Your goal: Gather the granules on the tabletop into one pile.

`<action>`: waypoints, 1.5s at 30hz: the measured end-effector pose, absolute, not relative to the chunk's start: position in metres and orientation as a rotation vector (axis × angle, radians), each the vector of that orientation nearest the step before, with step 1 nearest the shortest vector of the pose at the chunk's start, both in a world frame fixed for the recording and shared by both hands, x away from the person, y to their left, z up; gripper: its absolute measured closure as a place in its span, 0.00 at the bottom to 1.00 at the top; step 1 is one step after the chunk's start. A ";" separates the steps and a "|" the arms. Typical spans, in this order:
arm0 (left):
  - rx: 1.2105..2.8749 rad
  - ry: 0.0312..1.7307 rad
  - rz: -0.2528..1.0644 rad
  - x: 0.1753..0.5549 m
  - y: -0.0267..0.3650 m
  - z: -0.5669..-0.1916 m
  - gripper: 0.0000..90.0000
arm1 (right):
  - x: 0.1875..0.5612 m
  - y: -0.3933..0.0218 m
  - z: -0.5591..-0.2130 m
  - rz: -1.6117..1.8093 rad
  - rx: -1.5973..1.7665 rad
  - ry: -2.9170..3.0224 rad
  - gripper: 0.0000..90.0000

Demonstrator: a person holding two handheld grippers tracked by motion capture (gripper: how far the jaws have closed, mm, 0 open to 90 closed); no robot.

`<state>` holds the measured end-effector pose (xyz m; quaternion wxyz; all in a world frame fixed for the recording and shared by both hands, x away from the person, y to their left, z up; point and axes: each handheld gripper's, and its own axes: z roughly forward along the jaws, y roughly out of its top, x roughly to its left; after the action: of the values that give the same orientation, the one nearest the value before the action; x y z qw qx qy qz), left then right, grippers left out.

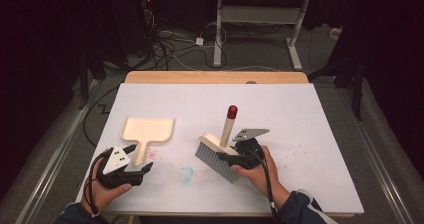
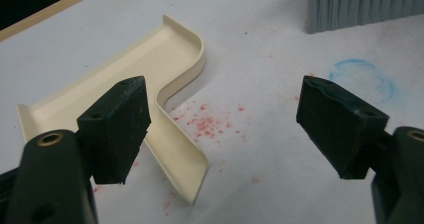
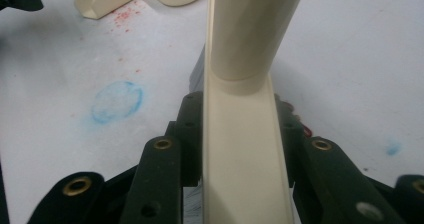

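A cream dustpan (image 1: 148,129) lies flat at the table's left, its handle pointing toward the person. My left gripper (image 1: 138,158) is open just short of that handle's end. In the left gripper view its jaws (image 2: 225,99) stand wide apart, with the dustpan handle (image 2: 182,159) lying close to the left one and untouched. The brush (image 1: 218,154) has a cream head, grey bristles and a red-tipped handle (image 1: 232,112) that rises up and away. My right gripper (image 1: 227,159) is shut on the brush head (image 3: 240,154), bristles resting on the table.
Red crumbs (image 2: 207,124) are scattered on the white table (image 1: 300,114) beside the dustpan handle. A blue chalk-like ring (image 1: 186,174) marks the surface between the two grippers. More faint red specks lie to the right of the brush. Cables and desk legs stand beyond the far edge.
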<state>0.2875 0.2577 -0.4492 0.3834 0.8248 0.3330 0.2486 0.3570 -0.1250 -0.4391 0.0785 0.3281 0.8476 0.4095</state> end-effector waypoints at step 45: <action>2.155 0.813 0.627 0.289 0.248 -0.453 0.23 | 0.352 -0.176 -0.428 1.230 0.116 2.765 0.75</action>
<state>0.2893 0.2481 -0.4525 0.3684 0.8392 0.3168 0.2443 0.3517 -0.1761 -0.4277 0.0567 0.0383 0.9115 0.4056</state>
